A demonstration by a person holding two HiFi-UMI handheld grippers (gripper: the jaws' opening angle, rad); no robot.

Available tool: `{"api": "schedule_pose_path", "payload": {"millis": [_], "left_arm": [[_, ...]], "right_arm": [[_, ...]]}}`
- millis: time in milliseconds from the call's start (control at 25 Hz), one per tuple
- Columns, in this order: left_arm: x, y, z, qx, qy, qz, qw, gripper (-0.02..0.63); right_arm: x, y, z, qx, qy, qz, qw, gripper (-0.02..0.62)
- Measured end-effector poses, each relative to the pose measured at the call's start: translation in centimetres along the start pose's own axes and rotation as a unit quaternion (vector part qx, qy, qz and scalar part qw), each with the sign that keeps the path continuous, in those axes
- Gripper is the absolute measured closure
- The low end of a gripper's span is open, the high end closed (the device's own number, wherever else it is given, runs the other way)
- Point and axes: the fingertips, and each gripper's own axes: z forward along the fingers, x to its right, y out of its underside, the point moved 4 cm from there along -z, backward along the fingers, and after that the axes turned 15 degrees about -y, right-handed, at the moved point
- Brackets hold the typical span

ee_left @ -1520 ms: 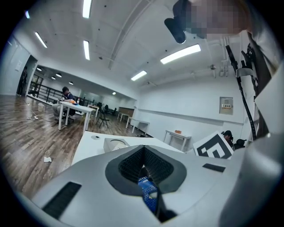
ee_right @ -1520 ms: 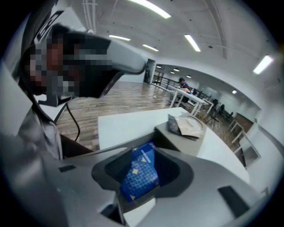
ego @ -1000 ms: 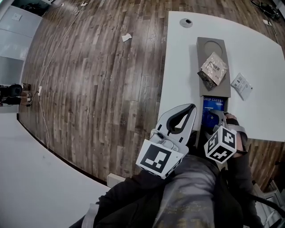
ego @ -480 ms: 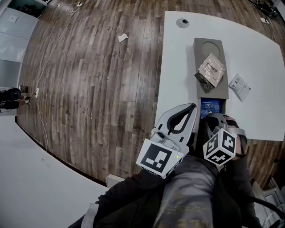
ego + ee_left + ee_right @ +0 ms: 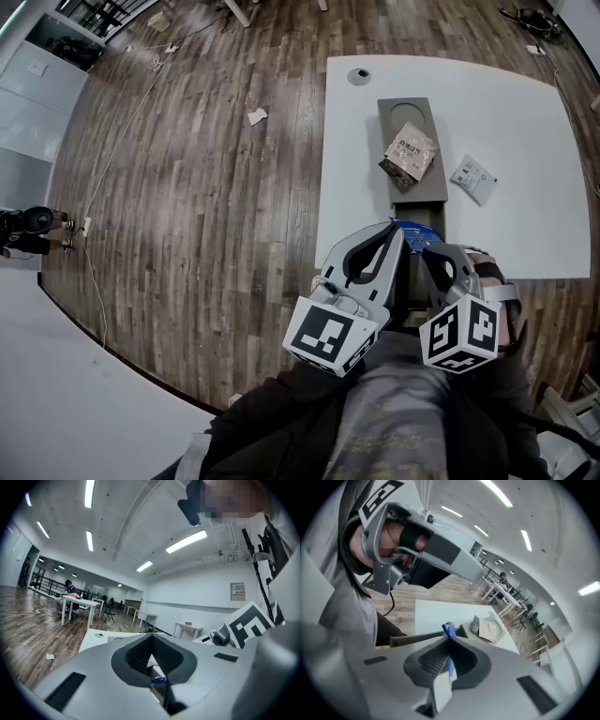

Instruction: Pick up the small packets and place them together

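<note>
Four small packets are in sight: one blue, one beige, one dark, one white. There is a single long grey-brown cardboard tray with a round hollow at its far end, and it lies on the one white table.

Two packets lie in the tray. The flat beige packet sits at its middle, overlapping the dark packet beside it. The square white packet lies on the table, just to the right of the tray and apart from it. A small round grey disc sits near the table's far left corner.

The right gripper has its jaws pinching the thin blue packet, which stands on edge between them, raised over the tray's near end. The left gripper is just beside it, jaws pressed together with nothing between them.
</note>
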Motion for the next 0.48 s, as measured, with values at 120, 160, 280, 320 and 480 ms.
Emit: {"api": "schedule_pose_path", "payload": {"millis": [120,160,280,320,480], "left_arm": [[1.2,-1.1,-0.4,0.022,0.006,0.009,0.9997,0.603],[1.5,-1.3,-0.6,0.025,0.008,0.011,0.9996,0.603],[2.0,-1.7,-0.8,0.027,0.013,0.016,0.9994,0.603],[2.1,-1.9,-0.8,0.030,0.014,0.017,0.9993,0.603],[2.0,-2.8,-0.3,0.041,0.014,0.022,0.9988,0.603]], "right_arm": [[0.3,-0.7,-1.9,0.017,0.029,-0.007,0.999,0.578],[0.5,-0.8,-2.4,0.022,0.038,-0.007,0.999,0.578],[1.1,-1.0,-3.7,0.029,0.062,-0.004,0.998,0.578],[1.4,-1.1,-4.0,0.031,0.068,-0.004,0.997,0.578],[2.4,-1.7,-4.9,0.038,0.083,-0.008,0.996,0.578]]}}
